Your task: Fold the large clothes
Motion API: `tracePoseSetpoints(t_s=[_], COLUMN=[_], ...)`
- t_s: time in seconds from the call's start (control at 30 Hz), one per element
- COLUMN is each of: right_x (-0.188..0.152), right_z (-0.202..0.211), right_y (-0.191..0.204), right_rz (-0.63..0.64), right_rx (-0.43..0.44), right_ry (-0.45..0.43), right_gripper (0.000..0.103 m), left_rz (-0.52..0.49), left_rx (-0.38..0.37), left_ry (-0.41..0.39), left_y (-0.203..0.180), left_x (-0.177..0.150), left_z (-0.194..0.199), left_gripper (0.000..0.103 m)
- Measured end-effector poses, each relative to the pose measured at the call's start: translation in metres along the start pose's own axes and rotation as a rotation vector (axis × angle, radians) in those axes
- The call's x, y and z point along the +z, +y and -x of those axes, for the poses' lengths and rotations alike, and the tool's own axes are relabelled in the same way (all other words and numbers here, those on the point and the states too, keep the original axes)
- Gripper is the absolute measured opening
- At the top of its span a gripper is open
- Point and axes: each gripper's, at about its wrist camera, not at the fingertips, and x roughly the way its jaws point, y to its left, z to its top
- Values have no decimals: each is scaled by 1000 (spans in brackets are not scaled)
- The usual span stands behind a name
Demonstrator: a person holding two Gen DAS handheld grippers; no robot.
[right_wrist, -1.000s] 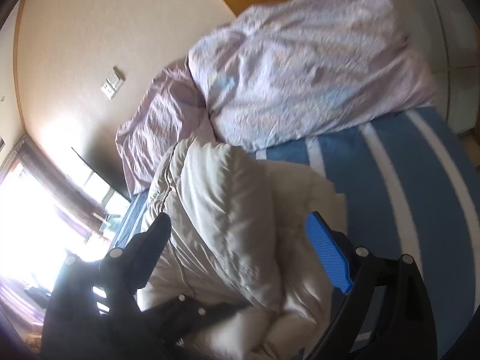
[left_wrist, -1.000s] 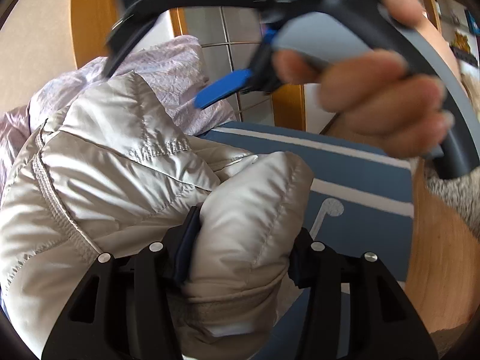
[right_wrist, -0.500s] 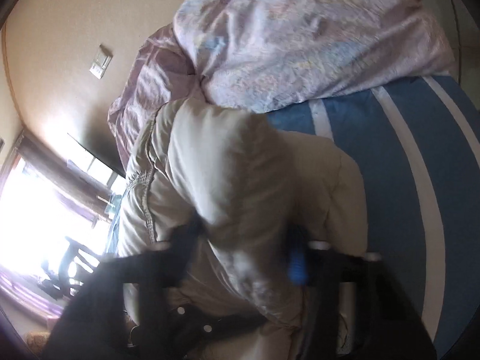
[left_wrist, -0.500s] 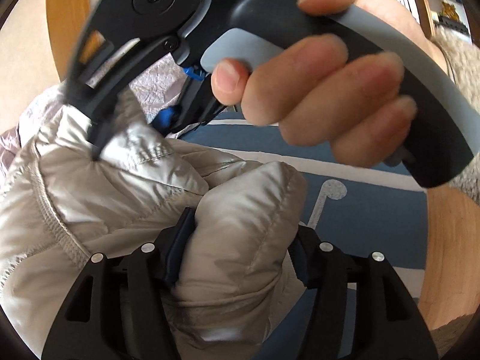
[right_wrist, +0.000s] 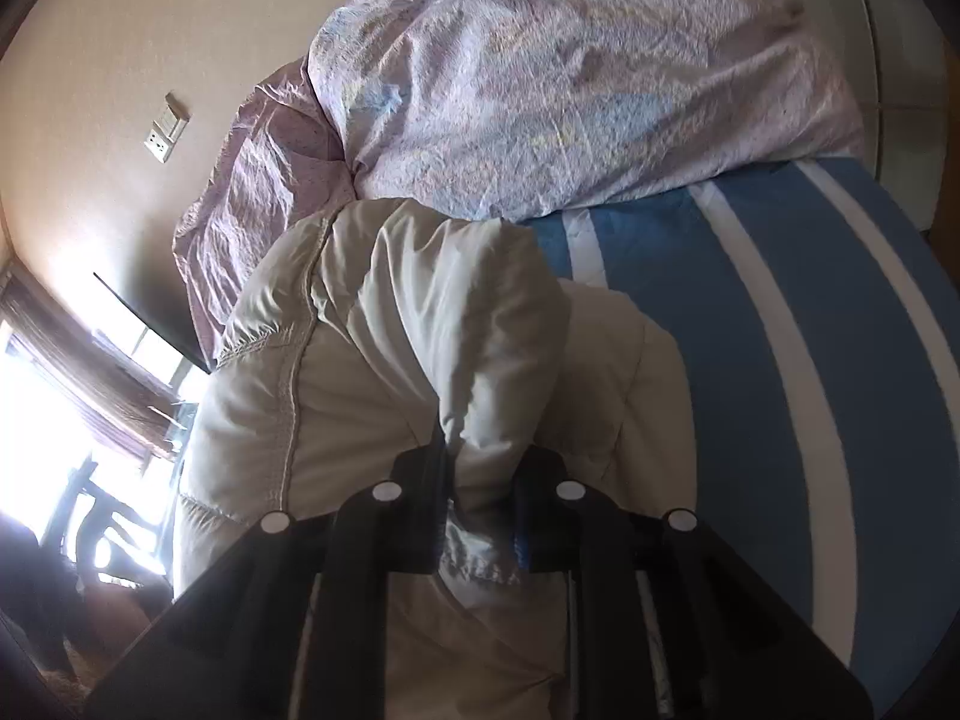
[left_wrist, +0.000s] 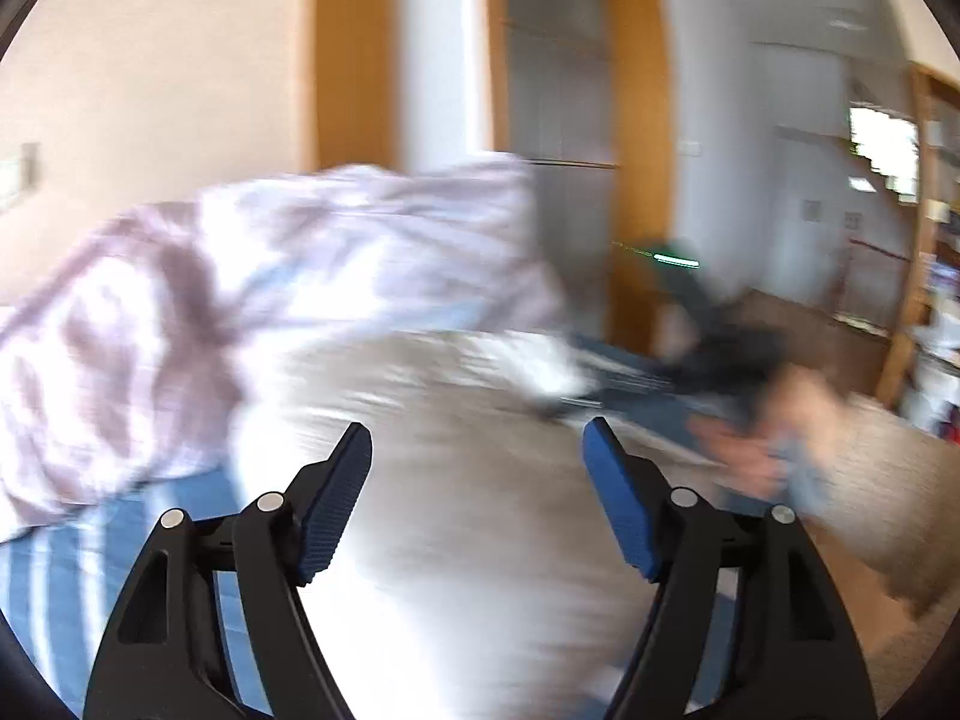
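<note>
Puffy coat on the striped bed

The blue striped bed (right_wrist: 750, 324) held the pale puffy coat (right_wrist: 372, 324), lying long from the pink quilt (right_wrist: 570, 72) toward the right gripper (right_wrist: 480, 516), which was closing on a fold. The left gripper (left_wrist: 477, 492), holding a fold a second ago, was opening, empty.
</note>
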Motion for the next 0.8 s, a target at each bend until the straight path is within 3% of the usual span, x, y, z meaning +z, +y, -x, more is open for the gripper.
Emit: tracePoseSetpoints(t_s=[0.1,0.37,0.53,0.8], right_x=[1,-5,-8,-18], right_z=[6,3,-4,-19], right_y=[8,0,-6,-18], right_rz=[22,17,11,12], right_rx=[-23,-51,-86,-125], right_ry=[-15,-33,-31,-29], right_gripper=[17,18,20,22], left_rz=[40,145,134,86], left_rx=[71,38,15,45], left_ry=[41,148,179,247], left_y=[33,64,55,44], left_x=[4,-15,-20,-26], left_z=[-21,-75,-88,-110], left_gripper=[74,73,73,74])
